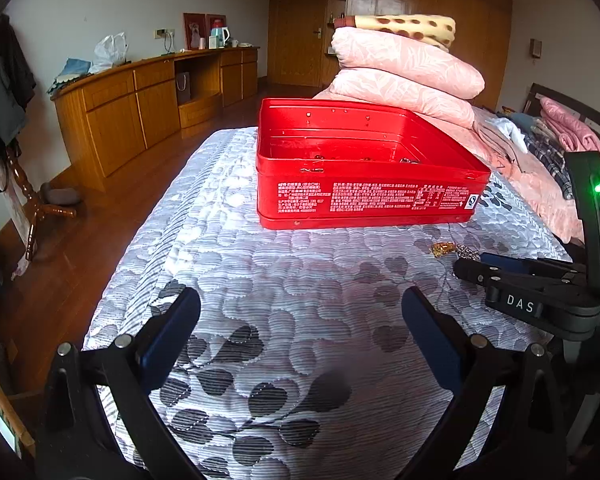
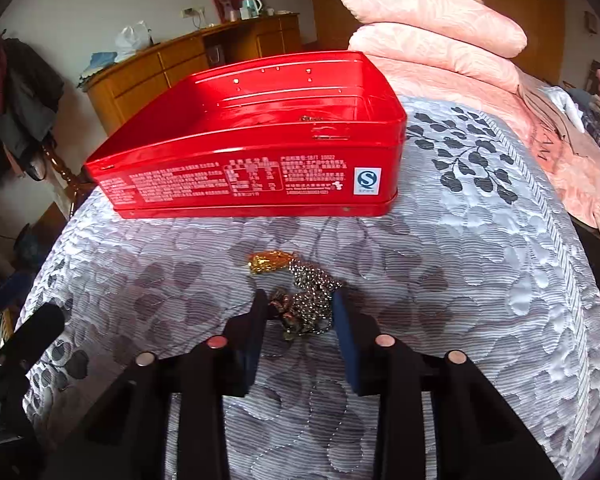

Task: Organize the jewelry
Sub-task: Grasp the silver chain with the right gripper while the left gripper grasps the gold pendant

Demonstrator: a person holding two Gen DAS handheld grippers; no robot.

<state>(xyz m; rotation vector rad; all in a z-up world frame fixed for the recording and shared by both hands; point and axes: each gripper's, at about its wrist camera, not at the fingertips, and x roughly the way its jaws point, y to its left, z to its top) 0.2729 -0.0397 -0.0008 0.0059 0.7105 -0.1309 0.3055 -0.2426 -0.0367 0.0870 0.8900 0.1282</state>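
Quilted bed point(image 2: 480, 240) carries an open red tin point(image 2: 260, 160) with small pieces inside; right tool point(image 2: 300, 312) narrows around a tangled chain point(image 2: 308, 304); left tool point(image 1: 300, 312) gapes wide, holding nothing

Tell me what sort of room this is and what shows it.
Most likely a home bedroom. A quilted bedspread covers a bed, folded pink quilts are stacked at its far end, and a long wooden dresser with drawers lines the wall beside a wooden door.
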